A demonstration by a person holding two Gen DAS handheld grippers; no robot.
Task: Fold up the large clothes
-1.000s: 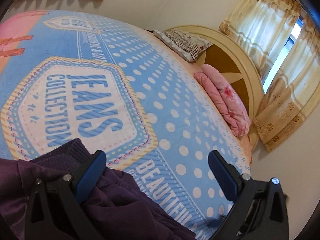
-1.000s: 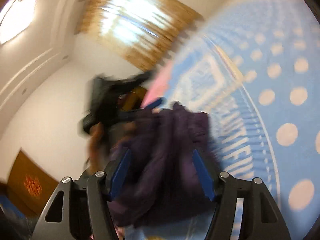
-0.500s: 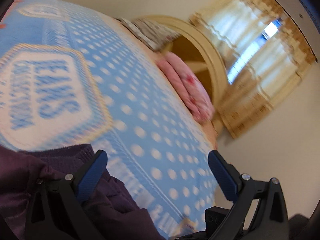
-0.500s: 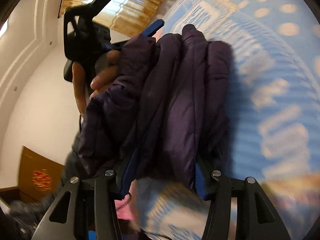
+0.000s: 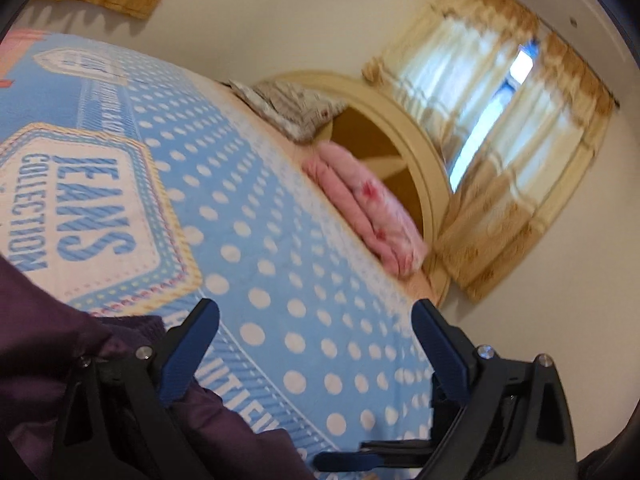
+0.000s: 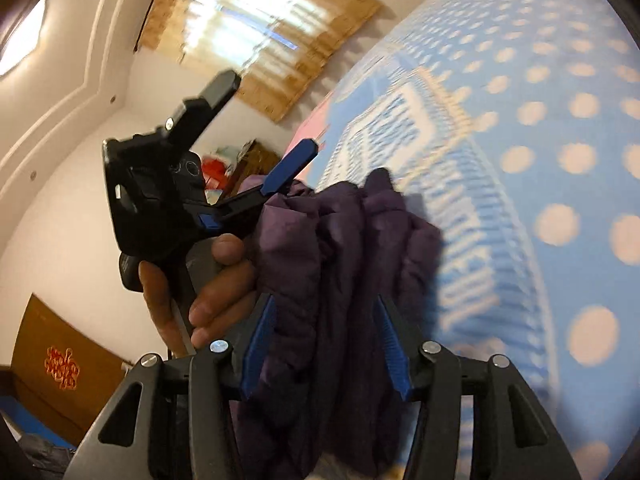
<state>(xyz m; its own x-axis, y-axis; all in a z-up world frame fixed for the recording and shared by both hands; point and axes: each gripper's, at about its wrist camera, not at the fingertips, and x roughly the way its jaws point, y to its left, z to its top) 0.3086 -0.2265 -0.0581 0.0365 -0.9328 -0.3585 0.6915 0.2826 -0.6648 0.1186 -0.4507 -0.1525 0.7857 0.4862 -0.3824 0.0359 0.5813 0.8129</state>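
Note:
A dark purple padded jacket (image 6: 340,264) is bunched into a thick bundle above the blue dotted bedsheet (image 6: 560,128). My right gripper (image 6: 326,312) is shut on that bundle, its blue pads pressing in from both sides. Just left of it a hand (image 6: 208,280) holds my left gripper (image 6: 260,124), whose jaws stand wide apart beside the jacket's top. In the left wrist view the left gripper (image 5: 314,312) is open over the bedsheet (image 5: 280,240). The jacket (image 5: 60,360) lies against the outside of its left finger and under its base.
The bed has a "JEANS COLLECTION" print (image 5: 80,216). A folded pink blanket (image 5: 368,216) and a patterned pillow (image 5: 292,112) lie by the curved headboard (image 5: 416,152). Curtained windows (image 5: 504,120) are behind. A wooden cabinet (image 6: 52,360) stands by the wall.
The right jaws have come in onto the jacket bundle, which now sits clamped between the pads. The left gripper stays open while its view swings across the bed.

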